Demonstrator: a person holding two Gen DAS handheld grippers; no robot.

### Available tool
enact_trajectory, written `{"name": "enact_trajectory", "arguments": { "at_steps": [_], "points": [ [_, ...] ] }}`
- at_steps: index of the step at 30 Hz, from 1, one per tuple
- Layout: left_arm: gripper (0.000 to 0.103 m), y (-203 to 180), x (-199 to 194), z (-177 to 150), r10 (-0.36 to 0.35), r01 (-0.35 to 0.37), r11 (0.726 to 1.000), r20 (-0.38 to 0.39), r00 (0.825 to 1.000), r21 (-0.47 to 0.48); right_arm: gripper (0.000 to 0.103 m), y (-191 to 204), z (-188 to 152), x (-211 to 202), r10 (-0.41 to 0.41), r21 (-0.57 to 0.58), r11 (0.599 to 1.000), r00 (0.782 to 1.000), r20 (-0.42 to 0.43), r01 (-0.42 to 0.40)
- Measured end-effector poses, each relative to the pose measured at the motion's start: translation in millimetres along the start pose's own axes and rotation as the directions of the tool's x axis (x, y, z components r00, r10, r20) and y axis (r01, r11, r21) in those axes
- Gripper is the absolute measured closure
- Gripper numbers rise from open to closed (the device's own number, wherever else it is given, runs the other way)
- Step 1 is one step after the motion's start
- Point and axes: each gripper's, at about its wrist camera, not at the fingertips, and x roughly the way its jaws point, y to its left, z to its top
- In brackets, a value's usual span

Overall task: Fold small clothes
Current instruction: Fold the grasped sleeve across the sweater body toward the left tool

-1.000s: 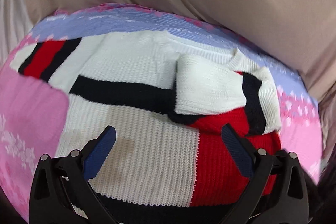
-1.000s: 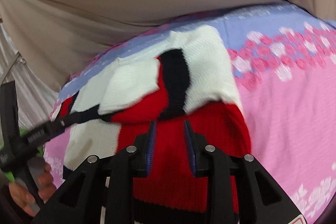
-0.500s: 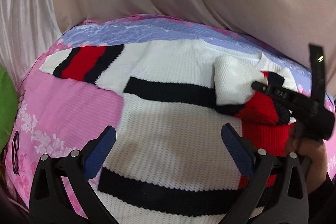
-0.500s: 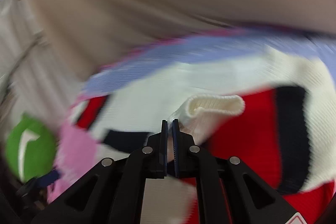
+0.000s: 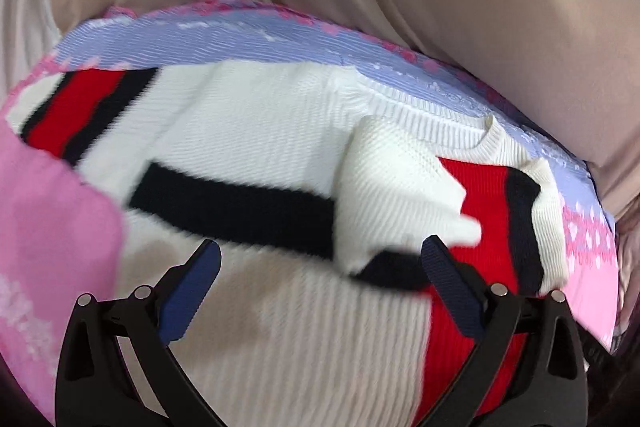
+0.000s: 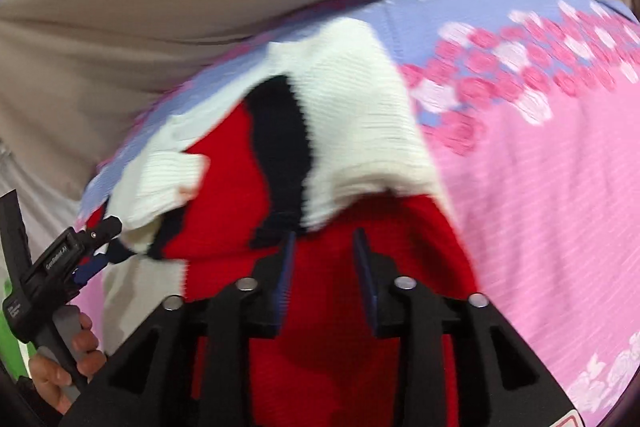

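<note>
Left wrist view: your left gripper is spread wide and holds nothing, just above the knit sweater lying on the pink and blue sheet, one sleeve folded over its chest. Right wrist view: your right gripper is a little apart, empty, over the sweater's red part, and your hand holds the left gripper at the far left.

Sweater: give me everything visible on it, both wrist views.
The sweater is a chunky ribbed knit, white with navy bands and red blocks, ribbed crew collar. It lies flat on the pink and lilac floral sheet. One sleeve stretches out flat, showing navy-red-navy stripes; the other is folded across the chest, its white cuff lying on the body. The left gripper hovers open above it; the right gripper, part open, is empty over the red panel. Neither visibly grips the knit.
</note>
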Motion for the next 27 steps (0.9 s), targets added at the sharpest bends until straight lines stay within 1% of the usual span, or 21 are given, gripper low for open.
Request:
{"name": "enact_trajectory", "arguments": {
  "at_steps": [3,4,5,6,7,8,9,10,11,12,13,14,15,16,17,18,19,20,23,25,27],
  "points": [
    [0.009,-19.7,21.8,2.7,0.020,-0.019,0.999,-0.020,1.000,0.048,0.055,-6.1,7.0,10.7,0.035,0.059,0.998,0.999,0.025,-0.037],
    [0.016,-24.8,27.4,2.3,0.033,-0.031,0.997,-0.028,0.999,0.070,0.055,-8.4,9.1,15.1,0.060,0.095,0.994,0.998,0.033,-0.062],
    [0.031,-27.8,32.7,2.7,0.038,-0.034,0.996,-0.037,0.999,0.086,0.064,-16.9,12.3,14.3,0.079,0.124,0.989,0.996,0.043,-0.084],
    [0.039,-28.5,37.4,4.6,0.035,-0.031,0.996,-0.046,0.998,0.089,0.094,-24.7,14.1,12.7,0.099,0.145,0.984,0.993,0.061,-0.107],
    [0.048,-24.0,38.1,8.7,0.013,-0.011,0.998,-0.045,0.999,0.060,0.093,-35.5,15.8,2.7,0.113,0.157,0.980,0.990,0.081,-0.125],
    [0.058,-17.9,34.9,12.7,0.027,-0.027,0.999,-0.025,0.999,0.023,0.093,-38.1,17.7,-8.7,0.120,0.165,0.976,0.983,0.139,-0.143],
    [0.062,-9.1,27.7,19.2,0.071,-0.071,0.997,0.012,0.997,-0.018,0.093,-39.1,16.8,-23.9,0.131,0.156,0.974,0.970,0.206,-0.165],
    [0.063,0.1,19.1,24.5,0.107,-0.104,0.993,0.053,0.993,-0.055,0.093,-39.2,15.4,-35.1,0.119,0.141,0.978,0.962,0.246,-0.157],
    [0.064,13.1,9.3,29.9,0.149,-0.139,0.985,0.089,0.985,-0.105,0.093,-40.3,14.4,-37.2,0.084,0.130,0.984,0.964,0.251,-0.120],
    [0.065,23.0,5.5,32.1,0.171,-0.158,0.978,0.094,0.981,-0.138,0.092,-42.3,12.1,-31.0,0.036,0.116,0.991,0.976,0.215,-0.062],
    [0.063,32.6,5.9,32.5,0.191,-0.177,0.971,0.079,0.978,-0.162,0.092,-44.7,8.2,-19.8,-0.006,0.099,0.995,0.990,0.139,-0.008],
    [0.062,39.5,9.9,31.1,0.196,-0.187,0.968,0.038,0.980,-0.169,0.092,-46.2,2.5,-10.2,-0.042,0.088,0.995,0.996,0.076,0.035],
    [0.062,45.6,11.6,27.2,0.173,-0.174,0.967,-0.017,0.985,-0.186,0.091,-44.2,-3.6,-13.1,-0.036,0.086,0.996,0.996,0.087,0.029],
    [0.061,47.3,6.1,22.7,0.135,-0.138,0.970,-0.027,0.990,-0.198,0.089,-41.0,-8.4,-19.3,-0.038,0.078,0.997,0.994,0.106,0.029],
    [0.050,44.2,-4.4,17.5,0.100,-0.100,0.977,-0.011,0.995,-0.190,0.086,-33.0,-13.5,-27.7,-0.066,0.060,0.996,0.990,0.124,0.059],
    [0.040,34.2,-17.6,9.9,0.089,-0.085,0.985,0.020,0.996,-0.151,0.085,-28.0,-18.3,-32.8,-0.077,0.050,0.996,0.987,0.139,0.071],
    [0.023,22.7,-26.9,2.7,0.090,-0.084,0.991,0.049,0.995,-0.107,0.085,-23.7,-23.6,-38.7,-0.075,0.040,0.997,0.986,0.150,0.070],
    [0.017,10.1,-30.5,-2.7,0.084,-0.080,0.995,0.068,0.994,-0.067,0.085,-21.6,-29.5,-43.0,-0.070,0.032,0.997,0.986,0.153,0.066],
    [0.015,-36.4,-23.8,-10.6,0.061,-0.067,0.993,0.073,0.995,0.093,0.085,-4.0,-47.5,-50.4,-0.068,0.002,0.998,0.986,0.149,0.068],
    [0.014,-63.4,-2.1,-11.0,0.083,-0.089,0.977,0.040,0.996,0.191,0.082,-6.2,-50.0,-55.0,-0.074,-0.026,0.997,0.988,0.137,0.078],
    [0.016,-75.4,20.9,-11.7,0.124,-0.122,0.963,0.006,0.992,0.241,0.081,1.8,-48.6,-54.0,-0.092,-0.053,0.994,0.989,0.116,0.099]
  ]
}}
